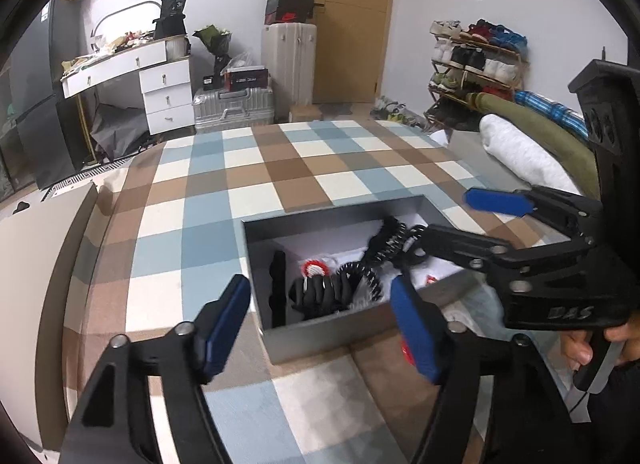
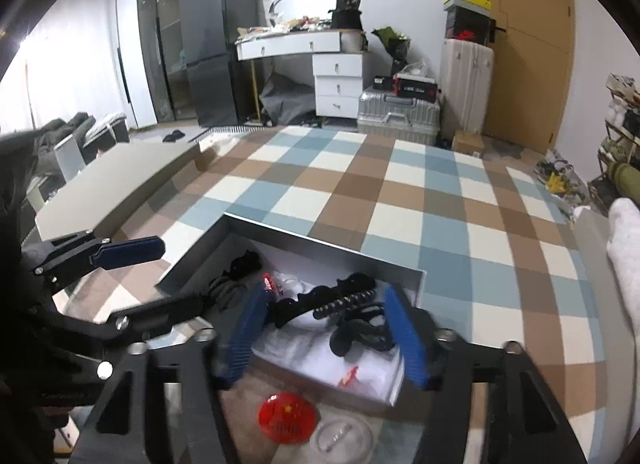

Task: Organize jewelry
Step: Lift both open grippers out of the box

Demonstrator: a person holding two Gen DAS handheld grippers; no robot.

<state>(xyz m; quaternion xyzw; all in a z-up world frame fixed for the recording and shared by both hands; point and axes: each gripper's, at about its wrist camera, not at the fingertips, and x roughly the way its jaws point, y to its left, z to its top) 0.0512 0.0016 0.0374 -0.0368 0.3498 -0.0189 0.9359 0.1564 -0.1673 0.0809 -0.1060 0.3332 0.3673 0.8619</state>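
Box [image 1: 320, 338]: one, grey, open, on the checked bed cover [image 1: 248, 176].
Inside: a tangle of black jewelry [image 1: 320, 292], count unclear.
Beside box: one red badge [image 2: 286, 418].
Left tongs [image 1: 320, 320]: apart, empty.
Right tongs [image 2: 324, 332]: apart, empty.

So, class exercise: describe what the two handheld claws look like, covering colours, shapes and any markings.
Both claws are black plastic frames with silver bolts at the pivots and flat, ribbed blue pads on their two fingers. The left claw shows its pads as long rectangles. The right claw carries embossed lettering on its body, seen from the left wrist. A hand grips its handle; a dark sleeve shows.
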